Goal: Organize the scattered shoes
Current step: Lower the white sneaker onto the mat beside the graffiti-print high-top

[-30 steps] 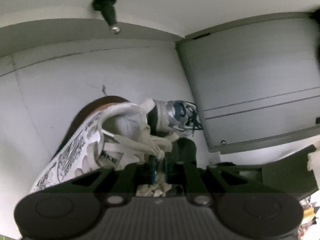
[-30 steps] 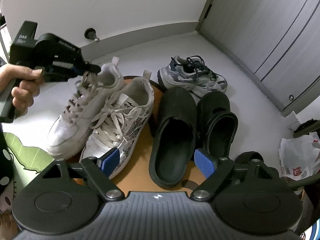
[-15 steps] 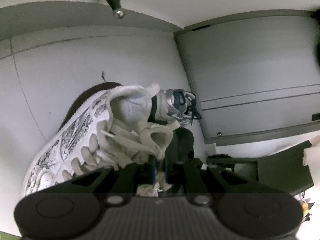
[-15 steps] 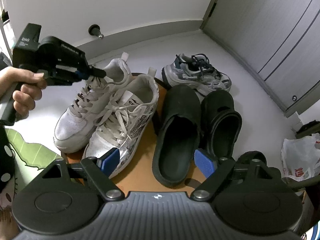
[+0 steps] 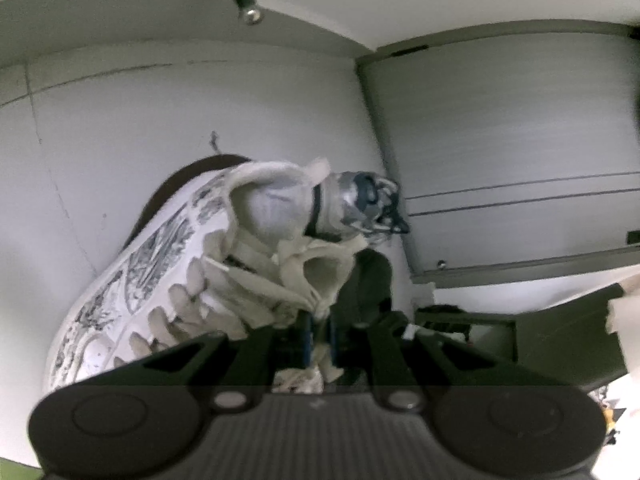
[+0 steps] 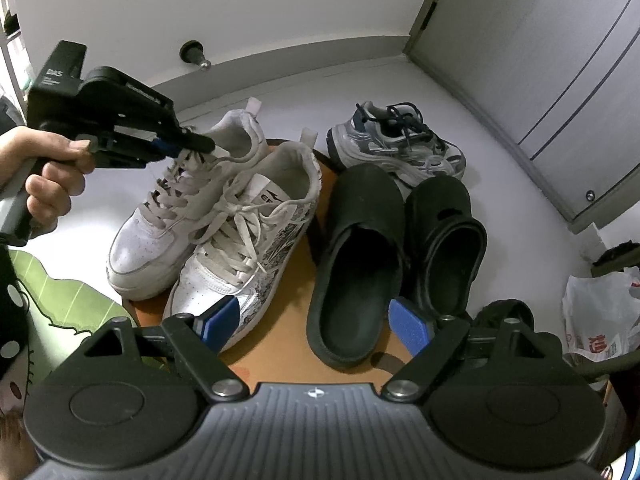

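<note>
A round wooden board lies under the right tongs, released above two white sneakers and black clogs. The left tongs clench the plain sneaker by its laces.

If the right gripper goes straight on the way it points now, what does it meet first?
Probably the larger black clog: it lies between the right gripper's open jaws, just ahead. Depth is unclear, so the orange mat might come first.

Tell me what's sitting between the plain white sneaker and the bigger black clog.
The patterned white sneaker lies between them, pressed against the plain white sneaker, with a strip of orange mat before the black clog. The right wrist view shows it.
</note>
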Action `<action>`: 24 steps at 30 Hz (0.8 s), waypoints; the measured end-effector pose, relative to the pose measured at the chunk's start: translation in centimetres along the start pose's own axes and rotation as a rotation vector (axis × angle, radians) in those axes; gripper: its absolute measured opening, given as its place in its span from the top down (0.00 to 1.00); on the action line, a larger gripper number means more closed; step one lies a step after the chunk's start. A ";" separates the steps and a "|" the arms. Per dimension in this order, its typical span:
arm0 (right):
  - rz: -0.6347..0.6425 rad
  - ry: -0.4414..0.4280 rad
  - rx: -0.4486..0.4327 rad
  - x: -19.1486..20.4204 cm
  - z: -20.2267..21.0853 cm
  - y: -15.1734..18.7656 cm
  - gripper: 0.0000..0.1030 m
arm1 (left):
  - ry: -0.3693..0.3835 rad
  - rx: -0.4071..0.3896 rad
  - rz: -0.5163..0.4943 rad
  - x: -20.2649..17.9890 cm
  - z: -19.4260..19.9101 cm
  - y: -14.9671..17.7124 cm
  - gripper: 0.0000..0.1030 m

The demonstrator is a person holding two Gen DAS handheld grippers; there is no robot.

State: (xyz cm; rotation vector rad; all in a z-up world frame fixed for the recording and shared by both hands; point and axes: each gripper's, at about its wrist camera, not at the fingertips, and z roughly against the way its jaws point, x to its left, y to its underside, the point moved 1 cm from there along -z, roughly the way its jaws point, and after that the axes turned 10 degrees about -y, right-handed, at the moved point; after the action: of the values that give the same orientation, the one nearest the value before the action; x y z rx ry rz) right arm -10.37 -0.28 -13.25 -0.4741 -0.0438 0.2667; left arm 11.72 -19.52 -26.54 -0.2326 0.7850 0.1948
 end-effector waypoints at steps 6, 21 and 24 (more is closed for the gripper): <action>-0.018 0.007 -0.010 -0.2 0.6 0.1 0.17 | -0.128 -0.015 -0.049 -0.4 0.2 0.0 0.35; -0.032 0.012 -0.021 0.7 1.8 0.1 0.17 | -0.223 -0.186 -0.174 -2.6 3.3 0.3 0.36; -0.033 0.009 -0.027 0.7 2.1 0.1 0.17 | -0.226 -0.231 -0.192 -3.1 4.0 0.2 0.36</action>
State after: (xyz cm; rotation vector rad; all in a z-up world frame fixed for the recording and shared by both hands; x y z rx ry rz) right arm -9.90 0.91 -11.41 -0.5009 -0.0466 0.2313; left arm 12.17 -18.45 -21.62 -0.4936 0.5112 0.1267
